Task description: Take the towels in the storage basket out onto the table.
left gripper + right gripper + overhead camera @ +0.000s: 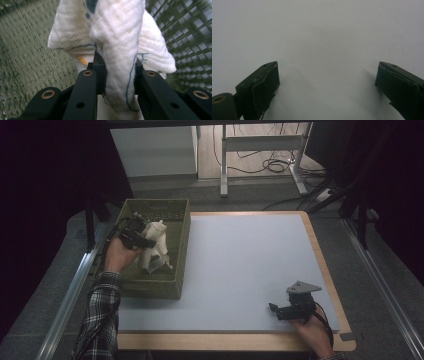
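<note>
A white cloth [156,245] with blue markings hangs over the green basket [181,250] at the table's [240,265] left edge, pinched between the jaws of the left gripper [142,239]. The right gripper [274,309] rests on the table near its right front corner, jaws spread wide with nothing between them.

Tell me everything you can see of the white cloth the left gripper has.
The white cloth is a soft, waffle-textured fabric, cream-white, with thin blue stitched lines, a dark blue patch near its top and a small orange spot. It is bunched into hanging folds, not spread flat. The left gripper is shut on one thick fold, pads pressing from both sides. In the high view it hangs over the green mesh basket at the table's left edge; whether its lower end touches the basket floor I cannot tell.
</note>
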